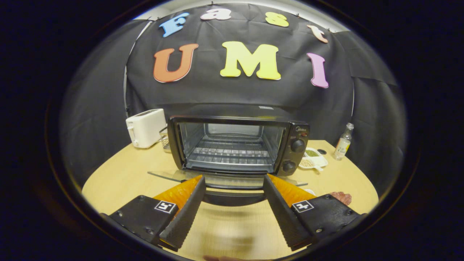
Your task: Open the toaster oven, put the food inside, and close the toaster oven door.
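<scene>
**Toaster oven open, gripper held wide before the door**

The gripper (234, 181) has its two fingers spread well apart, holding nothing, with the fingertips just above the lowered glass door (232, 180) of the toaster oven (237, 145). The door lies flat and open toward the gripper, its dark handle (233, 197) showing between the fingers. The oven stands on the light wooden table (119, 177), its cavity showing a wire rack (228, 152) with nothing on it. Two round knobs (297, 145) sit on the oven's right-hand panel.

A reddish piece of food (341, 197) lies on the table just beyond the right finger, partly hidden by it. Left of the oven stands a white pop-up toaster (145, 127). Right of the oven are small white dishes (314, 158) holding greenish and pale contents, and farther right a clear bottle (343, 142) stands upright near the table's edge.
</scene>
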The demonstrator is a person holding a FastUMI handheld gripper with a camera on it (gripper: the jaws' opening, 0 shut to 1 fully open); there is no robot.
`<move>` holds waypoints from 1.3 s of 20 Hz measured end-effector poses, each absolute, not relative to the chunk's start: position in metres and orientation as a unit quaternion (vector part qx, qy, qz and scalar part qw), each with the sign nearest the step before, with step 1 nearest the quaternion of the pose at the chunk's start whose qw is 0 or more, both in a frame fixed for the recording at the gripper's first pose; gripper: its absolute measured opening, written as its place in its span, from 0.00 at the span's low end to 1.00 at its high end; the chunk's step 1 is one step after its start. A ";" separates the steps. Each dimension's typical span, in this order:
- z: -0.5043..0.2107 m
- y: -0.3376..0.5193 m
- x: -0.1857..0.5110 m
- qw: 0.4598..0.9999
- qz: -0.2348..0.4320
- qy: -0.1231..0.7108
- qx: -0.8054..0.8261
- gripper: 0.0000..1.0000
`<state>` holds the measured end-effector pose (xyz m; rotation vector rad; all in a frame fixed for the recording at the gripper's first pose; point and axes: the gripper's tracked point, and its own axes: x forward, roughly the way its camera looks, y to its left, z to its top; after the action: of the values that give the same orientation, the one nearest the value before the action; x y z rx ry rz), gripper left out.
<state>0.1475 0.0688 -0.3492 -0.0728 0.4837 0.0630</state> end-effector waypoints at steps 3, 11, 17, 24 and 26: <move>-0.362 0.068 0.136 0.970 0.028 0.238 -0.030 1.00; -0.403 0.065 0.117 0.965 0.021 0.261 -0.013 1.00; -0.428 0.062 0.118 0.956 0.012 0.294 0.006 1.00; -0.410 0.056 0.105 0.947 0.029 0.321 0.014 1.00; -0.394 0.047 0.102 0.946 0.037 0.323 0.017 1.00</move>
<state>0.1017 0.0466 -0.3944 0.0350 0.6575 0.0756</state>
